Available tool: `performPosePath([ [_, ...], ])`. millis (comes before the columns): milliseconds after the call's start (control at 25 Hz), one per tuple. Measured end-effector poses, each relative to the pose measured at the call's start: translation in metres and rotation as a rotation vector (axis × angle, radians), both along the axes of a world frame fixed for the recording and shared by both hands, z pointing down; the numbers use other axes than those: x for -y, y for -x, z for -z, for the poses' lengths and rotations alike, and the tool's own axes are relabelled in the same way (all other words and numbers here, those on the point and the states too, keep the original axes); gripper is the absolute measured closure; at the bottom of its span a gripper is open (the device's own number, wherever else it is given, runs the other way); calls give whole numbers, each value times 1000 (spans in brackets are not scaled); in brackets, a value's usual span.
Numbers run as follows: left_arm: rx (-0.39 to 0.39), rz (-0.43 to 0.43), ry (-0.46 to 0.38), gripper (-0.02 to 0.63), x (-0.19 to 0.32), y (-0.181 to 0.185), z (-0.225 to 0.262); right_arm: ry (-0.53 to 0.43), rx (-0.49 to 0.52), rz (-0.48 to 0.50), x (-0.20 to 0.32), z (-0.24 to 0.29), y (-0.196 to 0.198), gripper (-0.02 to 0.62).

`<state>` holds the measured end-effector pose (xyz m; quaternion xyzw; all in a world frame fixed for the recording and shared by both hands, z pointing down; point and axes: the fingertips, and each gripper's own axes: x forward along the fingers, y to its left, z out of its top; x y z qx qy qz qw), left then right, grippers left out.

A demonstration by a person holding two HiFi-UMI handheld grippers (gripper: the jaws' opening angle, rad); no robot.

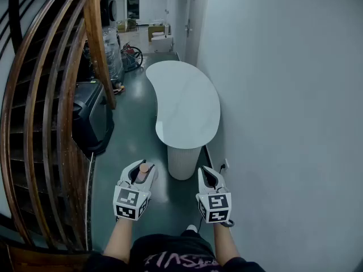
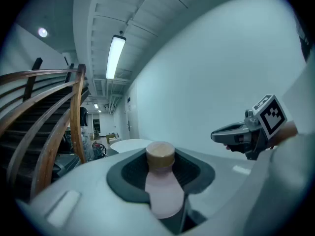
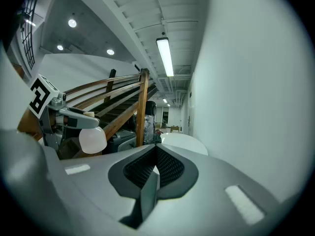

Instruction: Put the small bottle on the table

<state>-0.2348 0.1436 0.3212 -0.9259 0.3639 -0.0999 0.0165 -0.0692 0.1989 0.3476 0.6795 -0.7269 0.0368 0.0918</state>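
The small bottle (image 1: 142, 171), pale pink with a tan cap, lies between the jaws of my left gripper (image 1: 139, 175), which is shut on it. In the left gripper view the bottle (image 2: 162, 191) points cap-forward and my left gripper (image 2: 161, 173) clamps its body. My right gripper (image 1: 207, 175) is held level beside it, shut and empty; its own view shows the ribbed pads (image 3: 167, 167) pressed together. The white kidney-shaped table (image 1: 184, 103) stands ahead on the floor against the right wall, beyond both grippers. From the right gripper view I see the bottle (image 3: 92, 139) in the left gripper (image 3: 74, 121).
A curved wooden stair railing (image 1: 54, 112) runs along the left. A black bin (image 1: 93, 115) stands beside it. The table rests on a ribbed white pedestal (image 1: 182, 162). A plain wall (image 1: 283, 95) closes the right side. Wrapped goods and a wheeled item (image 1: 130, 55) are farther back.
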Motion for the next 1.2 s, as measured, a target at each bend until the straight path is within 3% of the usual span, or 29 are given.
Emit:
performPosePath([
  [1200, -12, -17, 26, 479, 11, 13, -6, -6, 13, -23, 1, -5, 13, 583],
])
